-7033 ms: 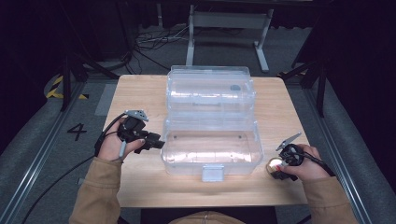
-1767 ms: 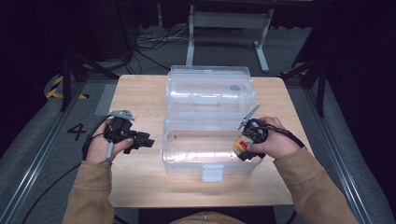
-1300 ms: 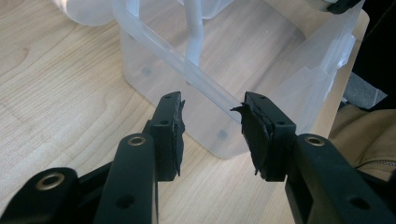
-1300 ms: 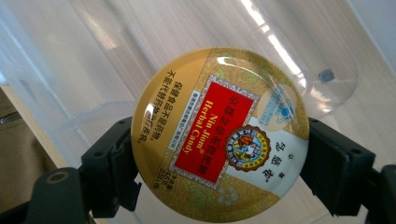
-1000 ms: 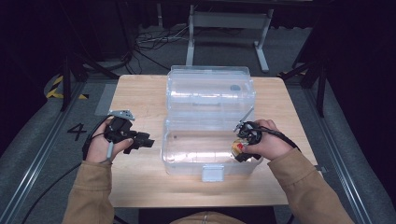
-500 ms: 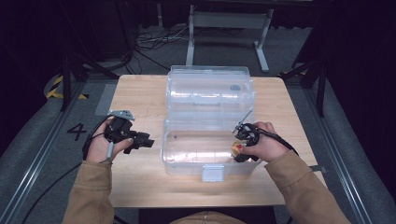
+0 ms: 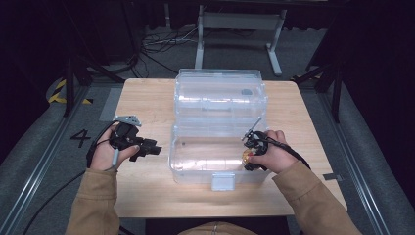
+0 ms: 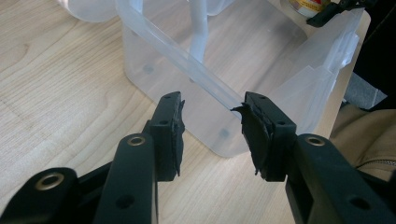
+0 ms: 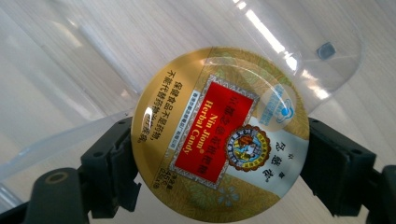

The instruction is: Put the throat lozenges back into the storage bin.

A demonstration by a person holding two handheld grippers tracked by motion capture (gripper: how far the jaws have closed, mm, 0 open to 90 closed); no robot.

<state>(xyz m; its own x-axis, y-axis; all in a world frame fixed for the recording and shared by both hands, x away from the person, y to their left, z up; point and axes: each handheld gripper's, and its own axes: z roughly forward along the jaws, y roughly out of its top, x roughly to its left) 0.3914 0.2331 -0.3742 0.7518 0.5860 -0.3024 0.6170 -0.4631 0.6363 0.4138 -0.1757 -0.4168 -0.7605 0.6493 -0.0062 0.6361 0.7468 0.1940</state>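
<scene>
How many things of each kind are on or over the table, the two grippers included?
Round herbal candy tin: 1
Clear plastic storage box with its open lid: 1
Hand-held grippers: 2, the left gripper and the right gripper
Total: 4

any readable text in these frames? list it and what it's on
"Nin Jiom" and "Herbal Candy": red panel on the lid of the round gold candy tin, clamped in the right gripper.
"4": floor left of the table.
Chinese characters and small print on the tin lid: too small or blurred to read reliably.
</scene>
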